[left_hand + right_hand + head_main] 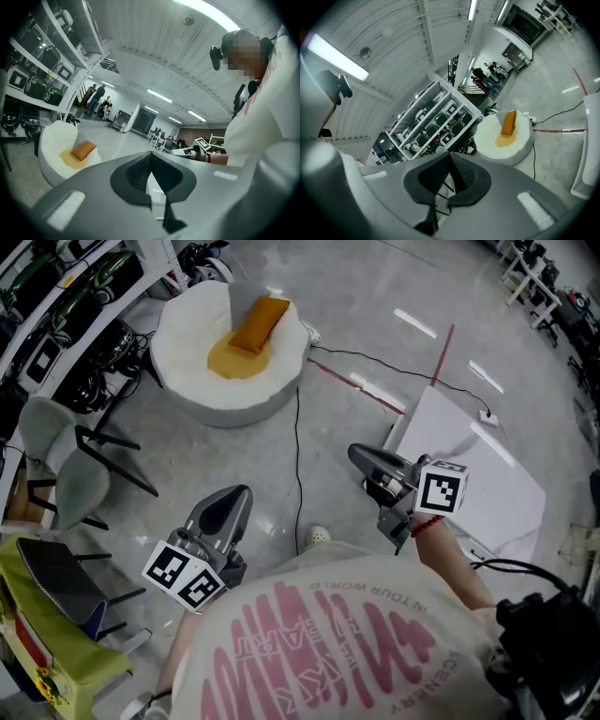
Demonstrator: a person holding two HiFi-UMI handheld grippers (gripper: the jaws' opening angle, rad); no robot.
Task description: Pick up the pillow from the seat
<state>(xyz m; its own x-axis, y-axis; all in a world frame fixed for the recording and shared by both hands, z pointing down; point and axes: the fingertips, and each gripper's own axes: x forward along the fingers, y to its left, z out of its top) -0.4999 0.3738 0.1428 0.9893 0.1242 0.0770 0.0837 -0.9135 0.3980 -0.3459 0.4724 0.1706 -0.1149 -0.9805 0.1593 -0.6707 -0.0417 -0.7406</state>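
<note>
An orange pillow lies on the round white seat with a yellow centre, far across the floor. The same pillow shows at the left of the left gripper view and the pillow stands upper right in the right gripper view. My left gripper is held low near the person's body, jaws shut, nothing between them. My right gripper is held out to the right, also shut and empty. Both are well short of the seat.
Shelving with equipment lines the left. Grey chairs and a yellow chair stand at the left. A black cable runs over the floor from the seat. A white board lies on the floor at right.
</note>
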